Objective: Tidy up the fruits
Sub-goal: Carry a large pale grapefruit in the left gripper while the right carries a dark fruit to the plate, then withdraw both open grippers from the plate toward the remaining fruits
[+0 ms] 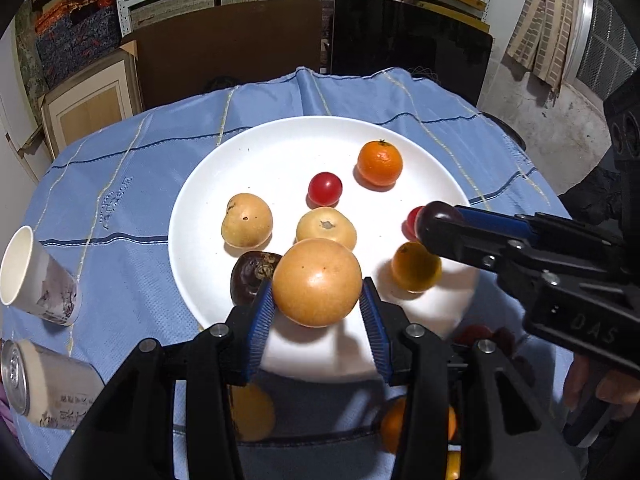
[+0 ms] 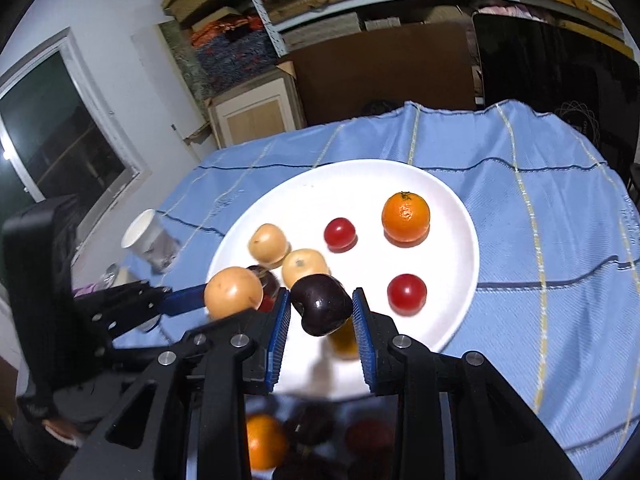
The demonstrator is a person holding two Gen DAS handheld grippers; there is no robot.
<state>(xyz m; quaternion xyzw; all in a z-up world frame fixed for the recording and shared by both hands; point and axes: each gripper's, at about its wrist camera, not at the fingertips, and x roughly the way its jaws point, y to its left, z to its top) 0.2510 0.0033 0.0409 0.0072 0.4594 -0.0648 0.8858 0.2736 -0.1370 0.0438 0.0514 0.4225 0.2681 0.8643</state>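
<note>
Left tongs (image 1: 318,300) grip a tan fruit (image 1: 318,282) at lower centre; right tongs (image 2: 320,312) grip a dark fruit (image 2: 322,304), both above the white plate (image 1: 280,140). On the plate: two pale fruits, two red tomatoes, one orange (image 1: 379,163), another dark fruit (image 1: 250,276), one amber fruit (image 1: 416,266).

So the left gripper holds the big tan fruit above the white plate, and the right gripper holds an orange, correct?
Not quite: the right gripper holds a dark purple fruit, not an orange, as the right wrist view shows. The left gripper does hold the big tan fruit above the white plate.
</note>
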